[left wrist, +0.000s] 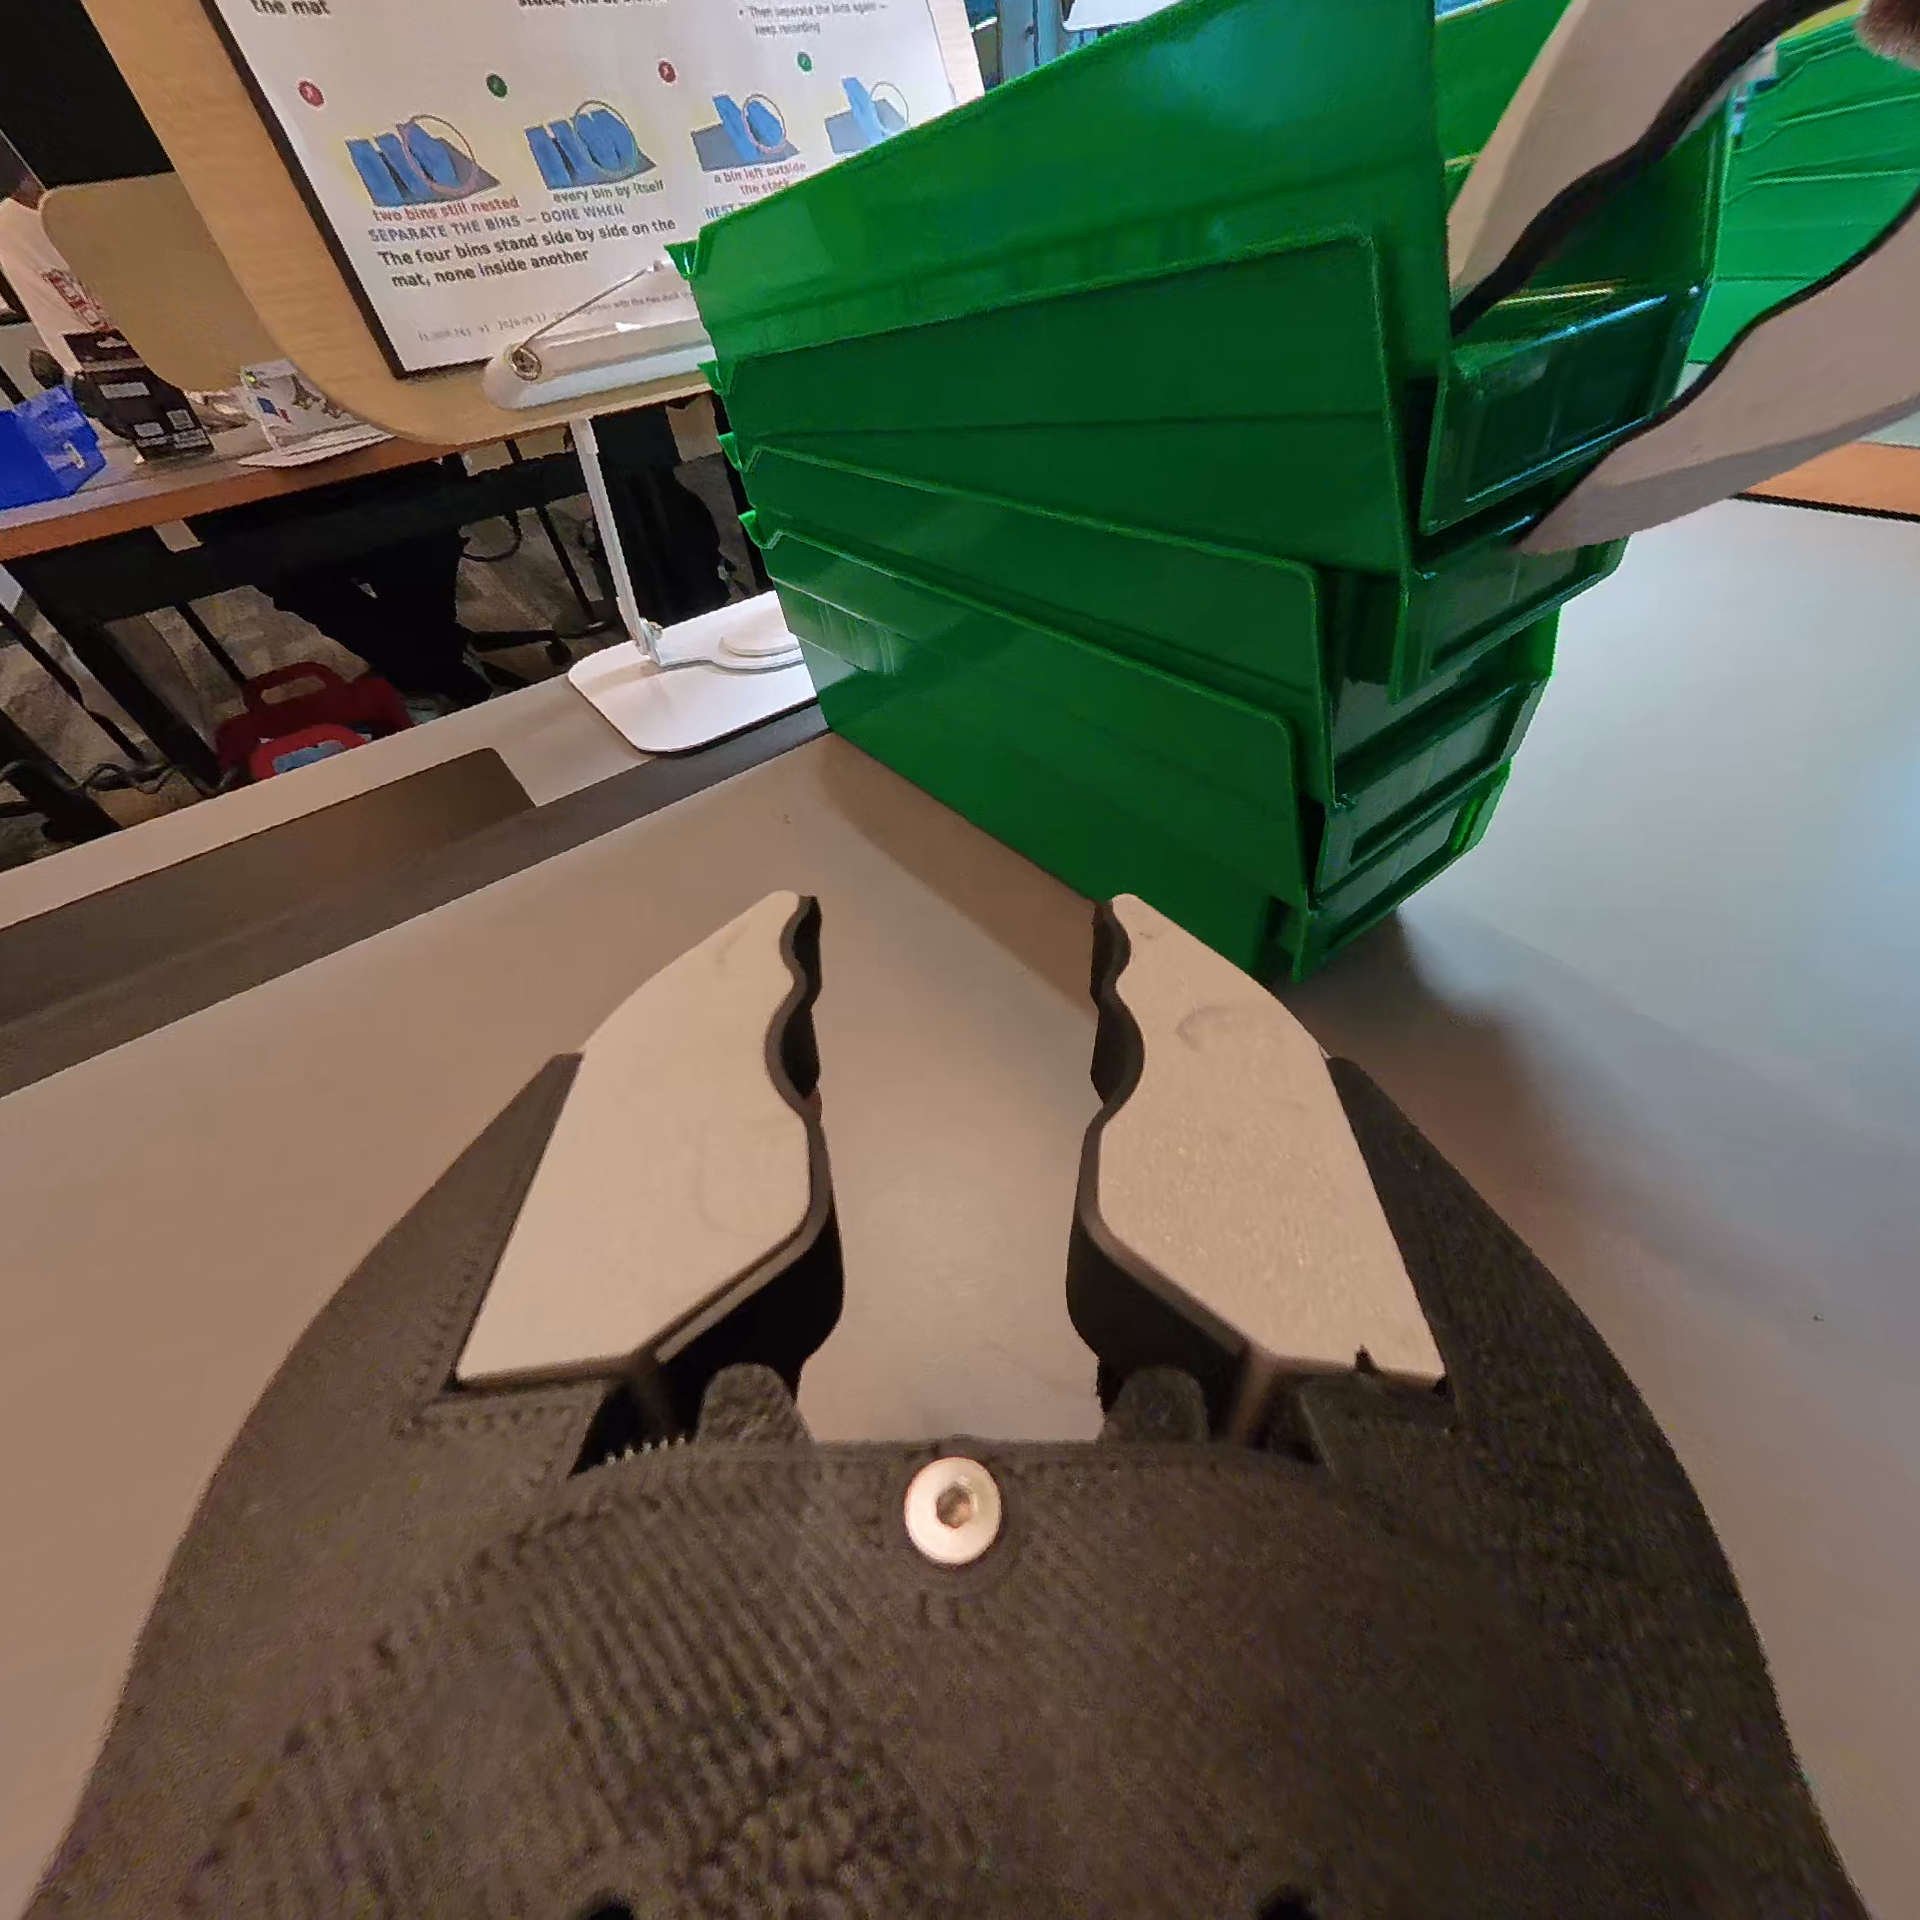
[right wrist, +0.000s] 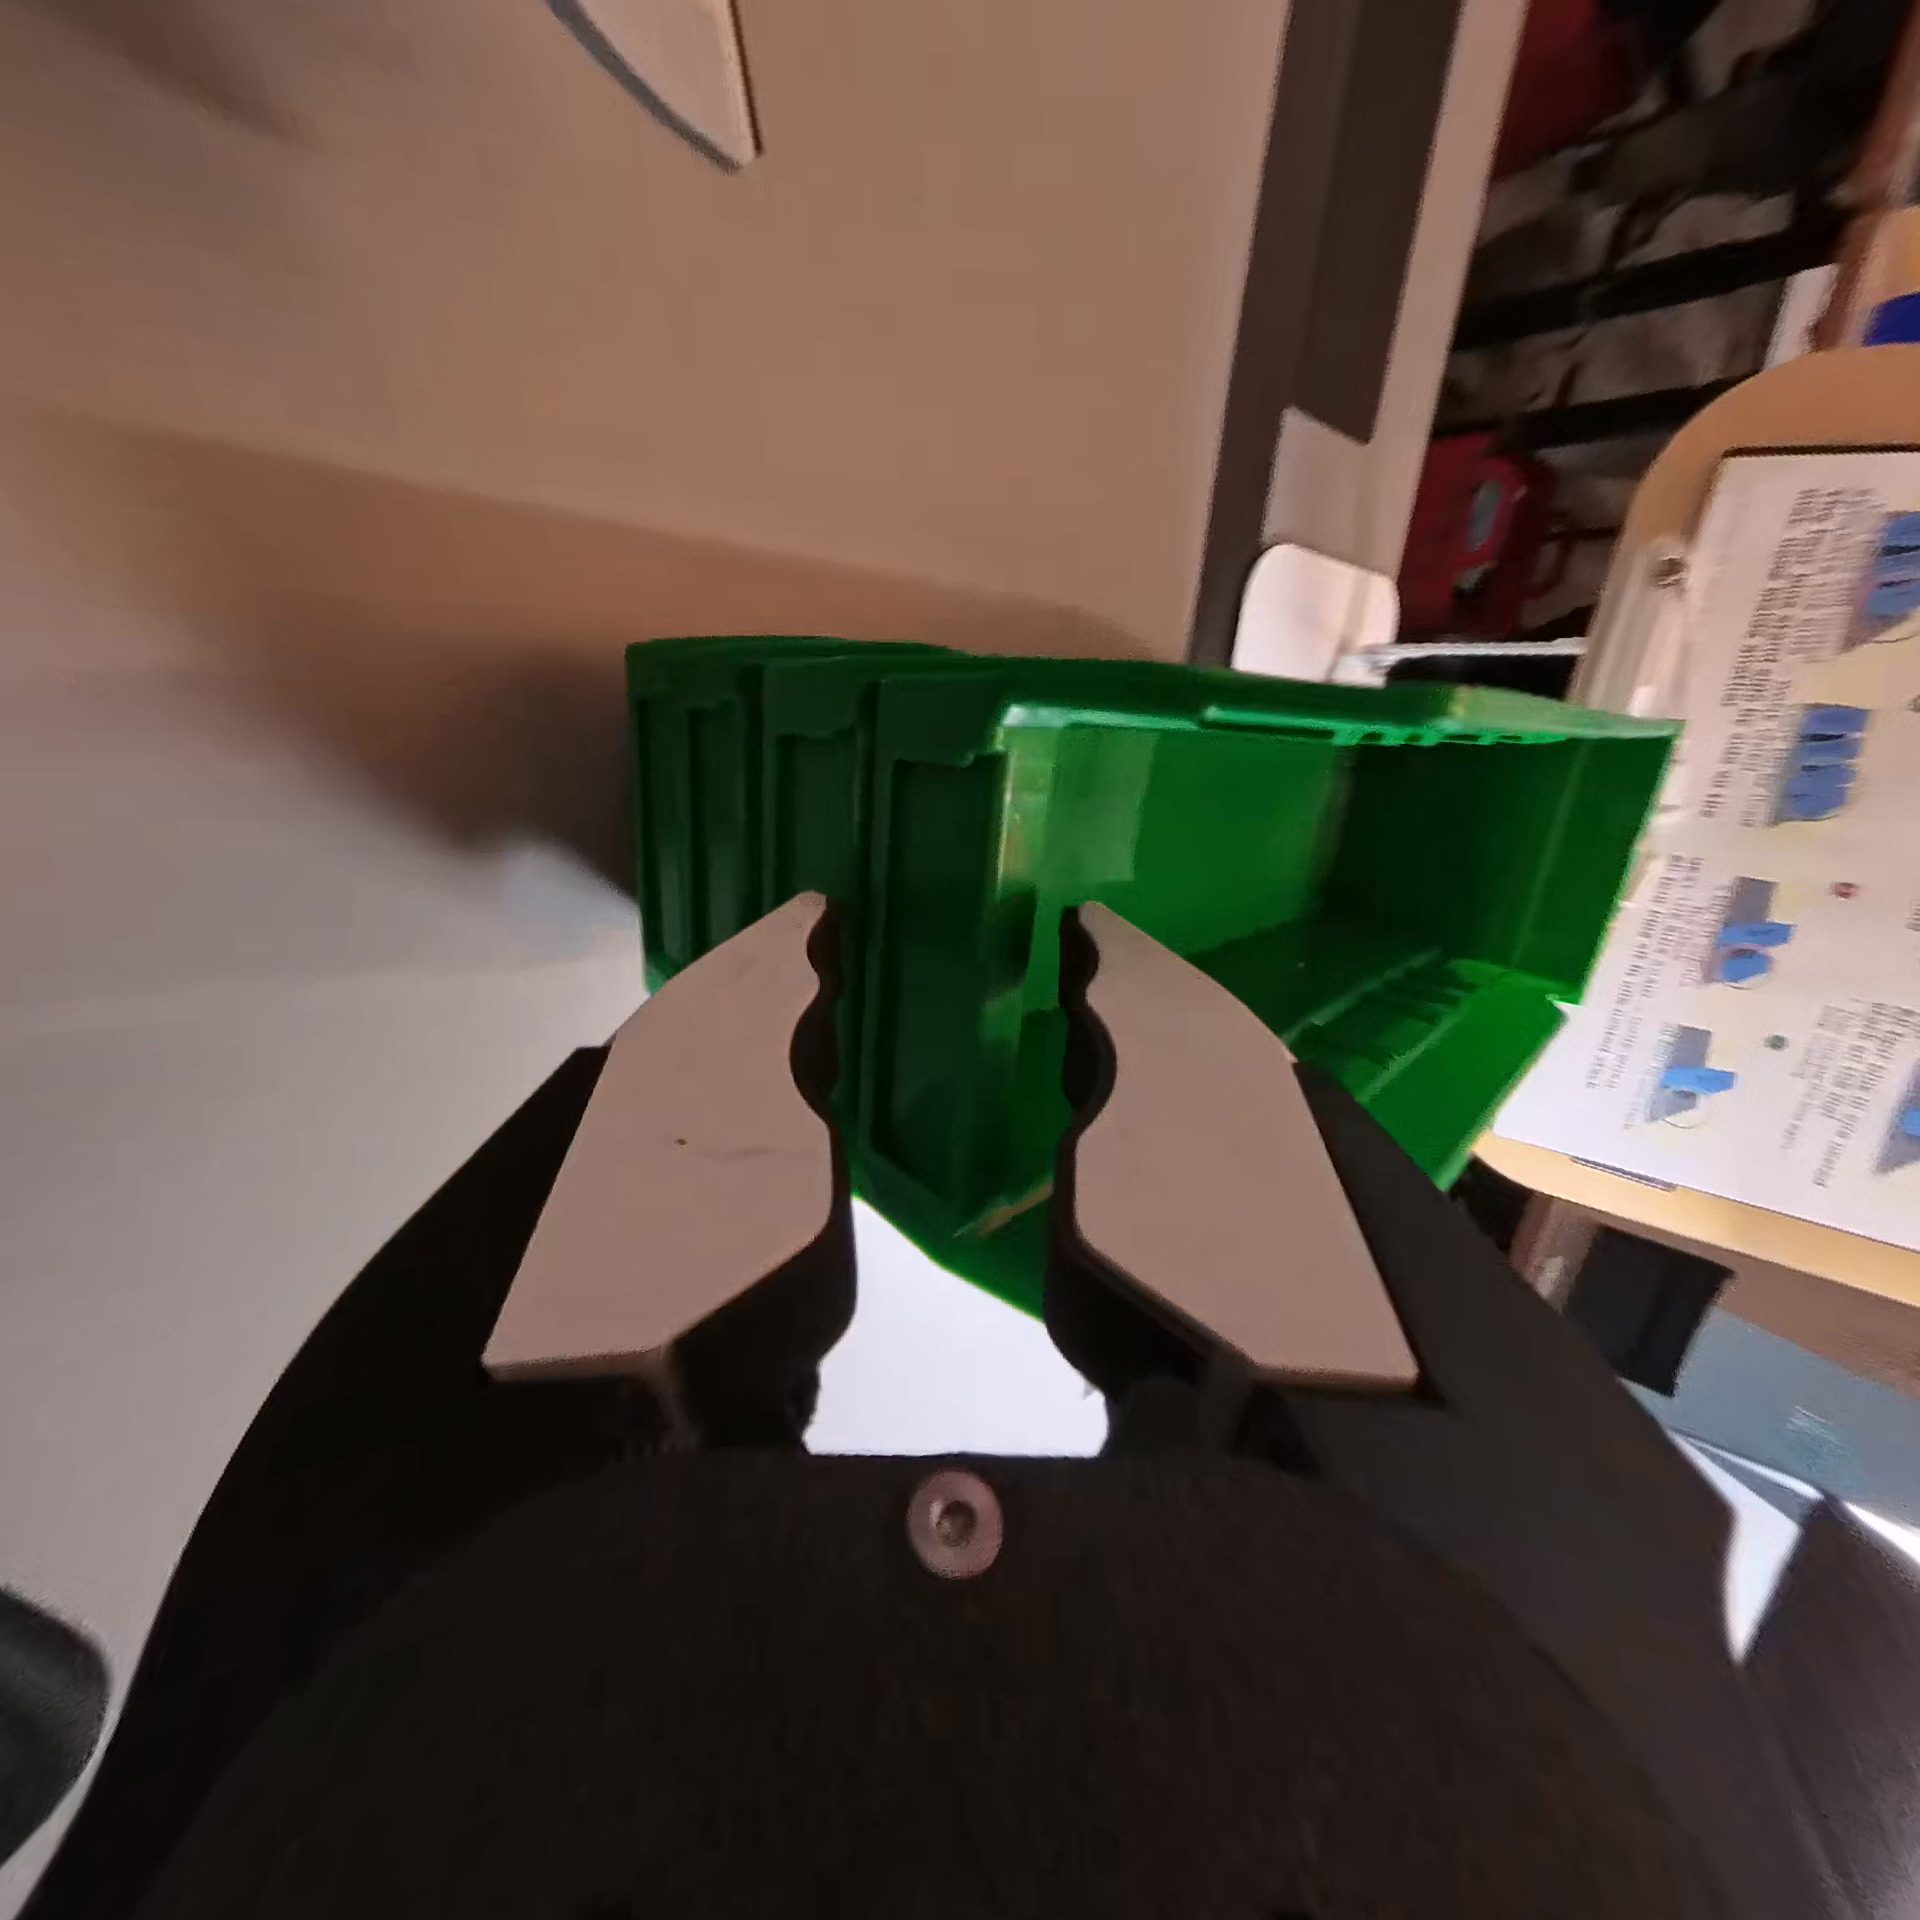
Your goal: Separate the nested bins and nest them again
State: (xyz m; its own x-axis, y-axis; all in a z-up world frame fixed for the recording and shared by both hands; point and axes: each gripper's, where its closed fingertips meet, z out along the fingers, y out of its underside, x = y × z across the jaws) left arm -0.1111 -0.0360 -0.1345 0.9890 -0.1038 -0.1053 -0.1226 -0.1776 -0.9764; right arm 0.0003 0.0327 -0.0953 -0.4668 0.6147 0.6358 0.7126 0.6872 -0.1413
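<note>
The right gripper (right wrist: 943, 925) clasped the front lip of the top bin (right wrist: 1288, 894), between its jaws, while the left gripper (left wrist: 954, 914) waited wide and empty; lower bins (left wrist: 1049, 727) risked lifting too.

Nested bins (left wrist: 1049, 644) on the mat (left wrist: 1662, 935), lamp base (left wrist: 696, 686) behind.

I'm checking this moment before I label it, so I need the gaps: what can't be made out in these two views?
- Left wrist view: the right gripper covers the top bin's front lip; its body is cut off by the edge.
- Right wrist view: motion blur; whether the fingers press the front wall is unclear.
- Both views: the green stack hides what the lower bins hold.
- Left gripper: open, empty.
</note>
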